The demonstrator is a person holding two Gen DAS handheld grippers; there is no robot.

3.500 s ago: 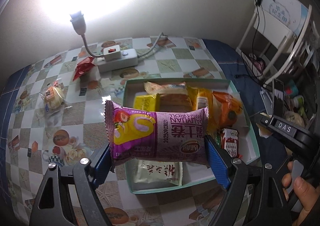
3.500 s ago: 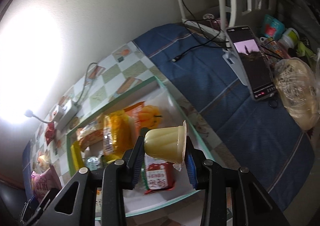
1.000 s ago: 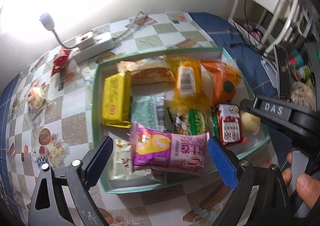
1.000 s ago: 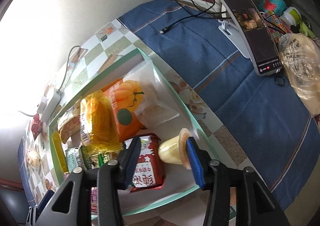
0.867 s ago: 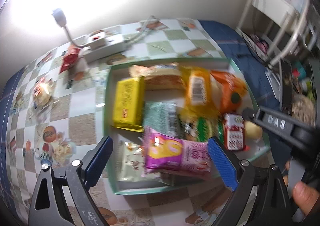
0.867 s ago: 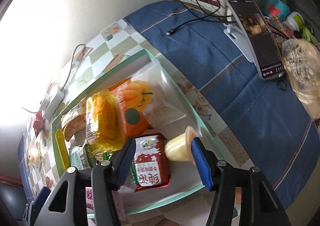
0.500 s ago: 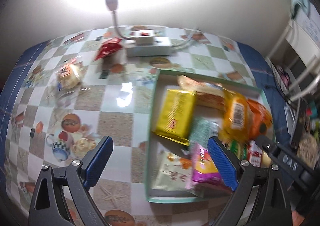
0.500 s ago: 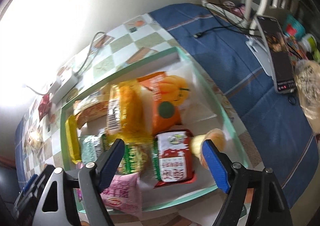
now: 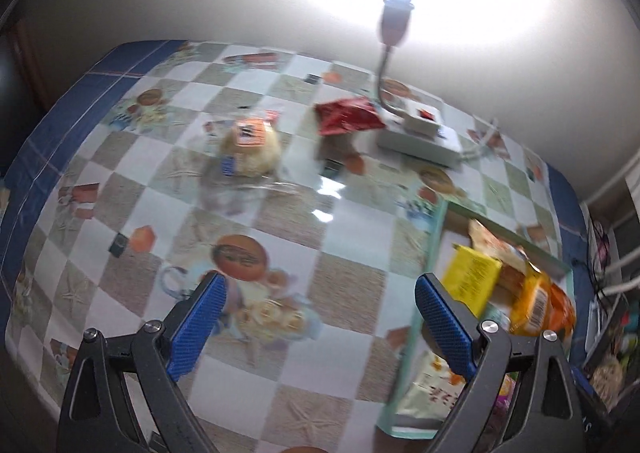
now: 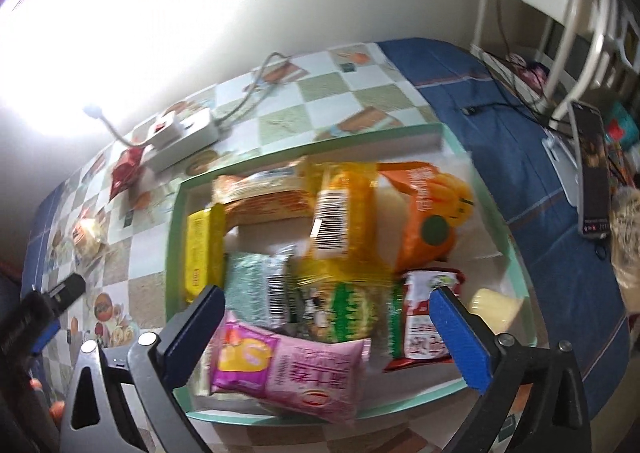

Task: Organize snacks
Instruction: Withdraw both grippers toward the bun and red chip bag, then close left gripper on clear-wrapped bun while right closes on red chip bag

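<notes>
Stowed in the green tray (image 10: 176,253): pink roll pack (image 10: 288,371) and yellow jelly cup (image 10: 494,311), among others. Outstanding, worktop beyond my left gripper (image 9: 320,325): wrapped bun (image 9: 250,147), red packet (image 9: 346,117). Both jaws wide, empty; right gripper (image 10: 332,337) just finished opening.

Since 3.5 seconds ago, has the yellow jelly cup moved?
Yes. The jelly cup has gone from the right tool, whose jaws have just been opening, to the tray's right corner beside the red packet.
</notes>
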